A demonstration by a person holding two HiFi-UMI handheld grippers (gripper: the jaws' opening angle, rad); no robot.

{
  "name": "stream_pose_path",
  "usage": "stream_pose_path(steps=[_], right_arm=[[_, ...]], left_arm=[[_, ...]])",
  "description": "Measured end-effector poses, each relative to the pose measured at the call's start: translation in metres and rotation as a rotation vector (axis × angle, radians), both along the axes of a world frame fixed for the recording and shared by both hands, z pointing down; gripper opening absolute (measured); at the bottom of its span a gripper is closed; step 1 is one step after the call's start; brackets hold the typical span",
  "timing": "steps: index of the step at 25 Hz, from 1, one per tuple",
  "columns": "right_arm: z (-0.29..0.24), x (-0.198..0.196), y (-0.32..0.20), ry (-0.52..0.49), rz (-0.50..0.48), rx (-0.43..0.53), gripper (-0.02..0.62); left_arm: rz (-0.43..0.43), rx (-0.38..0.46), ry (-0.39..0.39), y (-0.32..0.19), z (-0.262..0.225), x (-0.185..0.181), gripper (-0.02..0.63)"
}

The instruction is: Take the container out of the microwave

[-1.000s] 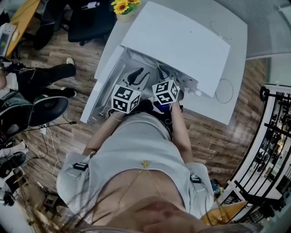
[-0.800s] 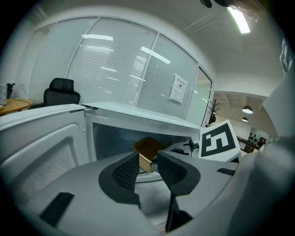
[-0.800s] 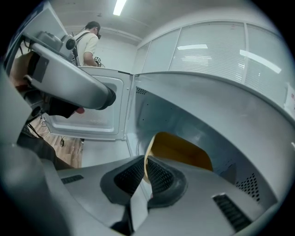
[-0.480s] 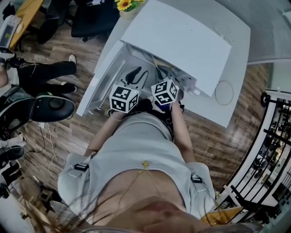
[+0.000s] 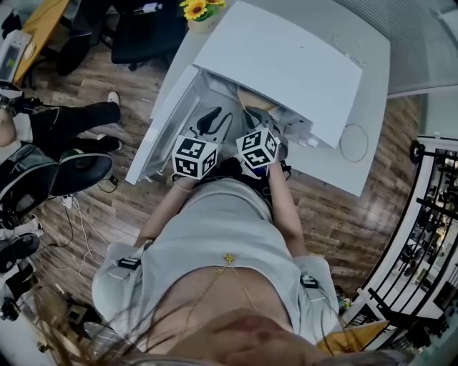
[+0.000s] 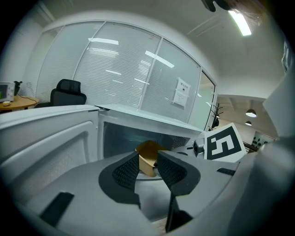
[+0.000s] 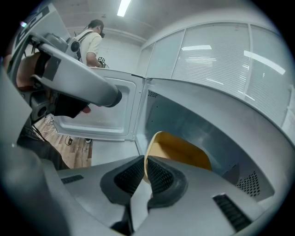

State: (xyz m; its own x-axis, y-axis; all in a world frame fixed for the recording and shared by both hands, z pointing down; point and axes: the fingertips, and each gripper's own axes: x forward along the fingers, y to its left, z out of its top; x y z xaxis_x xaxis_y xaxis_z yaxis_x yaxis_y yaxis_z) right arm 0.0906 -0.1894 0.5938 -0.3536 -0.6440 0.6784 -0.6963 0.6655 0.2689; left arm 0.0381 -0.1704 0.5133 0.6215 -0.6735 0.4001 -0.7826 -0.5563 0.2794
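Note:
The white microwave [image 5: 286, 64] stands on a white table with its door [image 5: 161, 132] swung open to the left. Inside sits a tan container [image 7: 184, 152], tilted, with its rim toward me. My right gripper [image 7: 144, 168] is shut on the container's near rim, one pad inside and one outside. In the head view the right gripper [image 5: 254, 113] reaches into the microwave's mouth, where the tan container [image 5: 254, 100] shows. My left gripper [image 6: 147, 160] is open just in front of the cavity, and the container [image 6: 150, 154] lies beyond its jaws, untouched. From above, the left gripper [image 5: 217, 116] sits beside the right one.
The open door [image 7: 101, 110] hangs left of both grippers. A vase of sunflowers [image 5: 197, 11] stands at the table's [image 5: 368, 150] far corner. A seated person [image 5: 68, 121] and office chairs are on the left, cables [image 5: 79, 221] on the wood floor, a black rack [image 5: 433, 214] at right.
Both grippers stay about where they were. A little more of the tan container shows at the microwave's mouth in the head view.

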Motion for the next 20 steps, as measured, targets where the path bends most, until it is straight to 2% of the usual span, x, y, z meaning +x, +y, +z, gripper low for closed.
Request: stream_pose_path(steps=[20], right_arm=[[-0.002,-0.026,0.032,0.021,0.056,-0.007,0.032]], left_arm=[[0.093,-0.012,0.012,0.031,0.0,-0.023,0.123]])
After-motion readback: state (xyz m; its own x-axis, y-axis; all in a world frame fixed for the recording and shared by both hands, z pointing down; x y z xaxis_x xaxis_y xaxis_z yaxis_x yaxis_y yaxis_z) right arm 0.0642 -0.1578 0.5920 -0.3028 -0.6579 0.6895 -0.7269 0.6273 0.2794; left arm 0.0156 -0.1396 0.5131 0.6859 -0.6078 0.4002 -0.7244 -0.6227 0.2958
